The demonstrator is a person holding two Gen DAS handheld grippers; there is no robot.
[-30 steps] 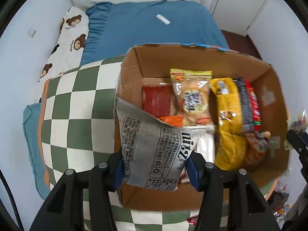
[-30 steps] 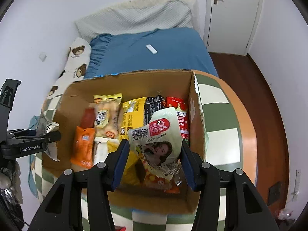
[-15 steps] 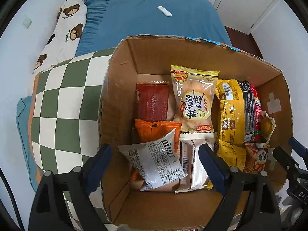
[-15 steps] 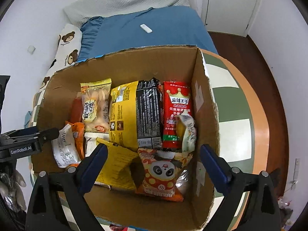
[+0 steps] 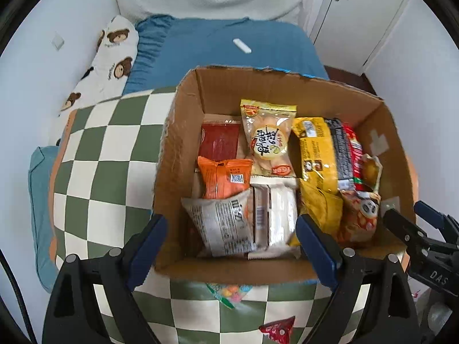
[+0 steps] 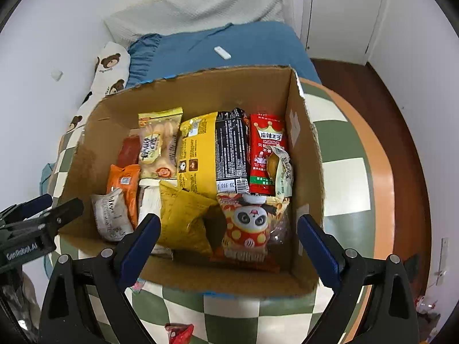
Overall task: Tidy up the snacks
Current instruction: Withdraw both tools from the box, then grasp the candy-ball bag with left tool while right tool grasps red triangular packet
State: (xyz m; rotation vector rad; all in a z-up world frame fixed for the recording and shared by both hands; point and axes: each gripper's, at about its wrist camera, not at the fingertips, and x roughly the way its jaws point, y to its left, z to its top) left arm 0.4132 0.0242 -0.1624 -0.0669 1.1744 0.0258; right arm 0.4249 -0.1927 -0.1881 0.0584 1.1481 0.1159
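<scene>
An open cardboard box [image 5: 183, 120] [image 6: 304, 149] stands on the checkered table and holds several snack packs. A grey-white pack [image 5: 223, 223] [image 6: 109, 215] lies at its near left, below an orange pack [image 5: 223, 177]. A panda pack [image 6: 249, 223] [image 5: 360, 218] lies at the near right, below a red pack [image 6: 266, 149]. My left gripper [image 5: 229, 246] is open and empty above the box's near edge. My right gripper [image 6: 228, 243] is open and empty over the near right of the box.
A small red wrapped snack [image 5: 276, 329] [image 6: 178, 331] and a colourful pack [image 5: 229, 291] lie on the green-and-white checkered table [image 5: 94, 149] in front of the box. A blue bed [image 5: 223, 48] with a bear pillow [image 5: 112, 57] lies behind. Wooden floor [image 6: 401, 109] is at the right.
Both grippers opened and let go: the grey-white pack dropped into the box's near left, the panda pack into the near right. Both grippers then drew back a little.
</scene>
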